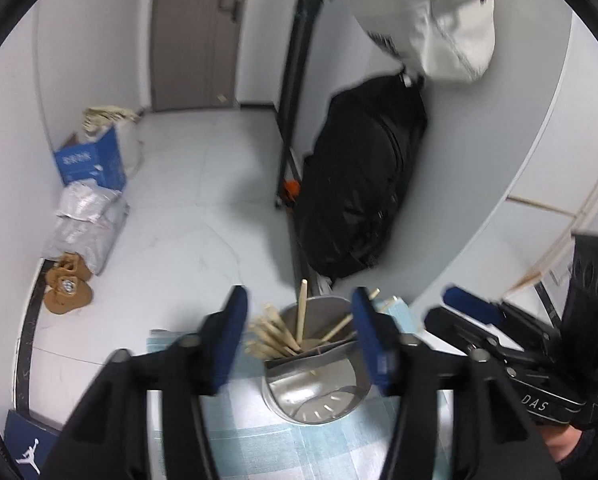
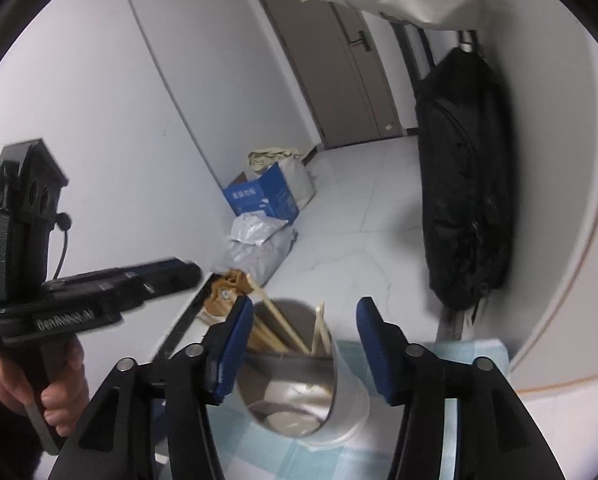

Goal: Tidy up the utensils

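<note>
A steel utensil holder (image 1: 319, 384) with a divider stands on a light blue checked cloth (image 1: 259, 444). Several wooden chopsticks (image 1: 277, 334) stand in its far compartment; the near compartment looks empty. My left gripper (image 1: 299, 340) is open above the holder, fingers either side of it, holding nothing. In the right wrist view the holder (image 2: 299, 376) and chopsticks (image 2: 283, 330) sit below my open, empty right gripper (image 2: 305, 346). The right gripper's body (image 1: 511, 340) shows at right in the left wrist view. The left gripper (image 2: 111, 292) shows at left in the right wrist view.
The table edge lies just beyond the holder, with white tiled floor (image 1: 203, 200) below. A black bag (image 1: 359, 184) leans on the wall. A blue box (image 1: 95, 160), plastic bags (image 1: 85, 224) and brown slippers (image 1: 67, 288) lie by the left wall.
</note>
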